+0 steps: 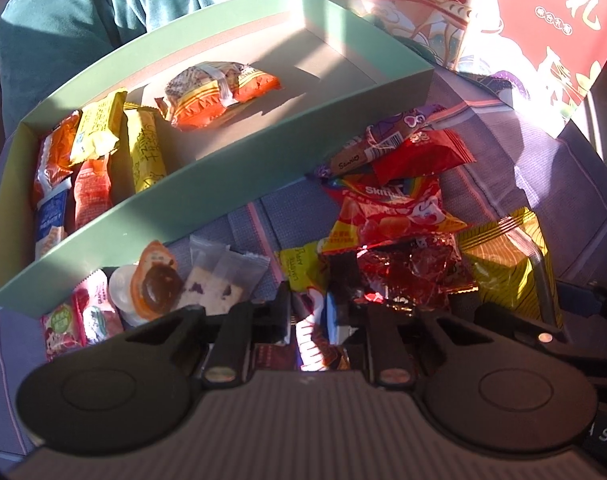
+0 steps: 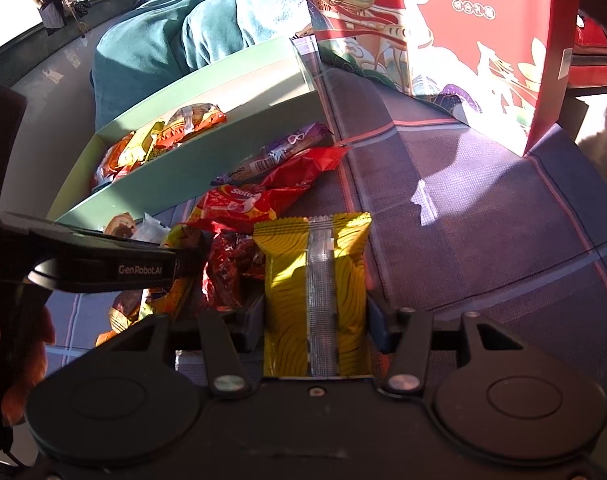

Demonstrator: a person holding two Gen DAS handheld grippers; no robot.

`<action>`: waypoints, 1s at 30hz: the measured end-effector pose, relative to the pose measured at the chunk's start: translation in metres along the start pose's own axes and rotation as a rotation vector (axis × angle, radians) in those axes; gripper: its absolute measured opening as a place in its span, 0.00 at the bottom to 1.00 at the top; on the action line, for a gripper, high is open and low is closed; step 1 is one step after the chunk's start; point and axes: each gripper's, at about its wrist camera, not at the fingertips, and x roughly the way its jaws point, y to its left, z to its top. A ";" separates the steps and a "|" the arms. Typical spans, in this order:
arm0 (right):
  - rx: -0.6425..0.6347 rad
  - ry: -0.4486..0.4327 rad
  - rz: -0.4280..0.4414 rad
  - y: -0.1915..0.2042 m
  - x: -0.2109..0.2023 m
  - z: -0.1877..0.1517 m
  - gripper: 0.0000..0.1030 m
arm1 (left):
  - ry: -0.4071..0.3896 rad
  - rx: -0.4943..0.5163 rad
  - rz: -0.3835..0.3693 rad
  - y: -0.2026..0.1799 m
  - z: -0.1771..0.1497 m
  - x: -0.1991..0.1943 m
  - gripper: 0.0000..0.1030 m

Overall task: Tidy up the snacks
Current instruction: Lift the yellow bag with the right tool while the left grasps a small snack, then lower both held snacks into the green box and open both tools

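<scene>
Box [image 1: 207, 216]: green, open, lying on the purple cloth [image 2: 483, 220]; several packets at its left end, 1 orange pack [image 1: 219, 92] apart in the middle.
Pile: loose snacks just beside the box's near wall, Skittles bag [image 1: 387, 204] on top.
Right gripper [image 2: 317, 316]: clamped on a yellow pack [image 2: 315, 280], seam up, at the pile's right edge.
Left gripper [image 1: 317, 312]: closed on a small white-and-blue wrapper [image 1: 309, 332] at the pile's near edge.
Red gift box [image 2: 463, 32]: upright behind.

Loose snack packets [image 1: 387, 216] lie on the cloth [image 1: 543, 184] beside the tray [image 1: 223, 192] holding other packets.
</scene>
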 end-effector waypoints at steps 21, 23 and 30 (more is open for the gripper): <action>-0.005 -0.043 0.092 0.020 -0.018 0.082 0.49 | -0.119 -0.215 -0.192 0.065 0.033 -0.062 0.13; -0.011 -0.056 0.098 0.024 -0.010 0.109 0.49 | -0.148 -0.219 -0.192 0.066 0.052 -0.064 0.13; 0.018 -0.079 0.087 0.046 0.044 0.224 0.49 | -0.207 -0.284 -0.155 0.080 0.131 -0.038 0.13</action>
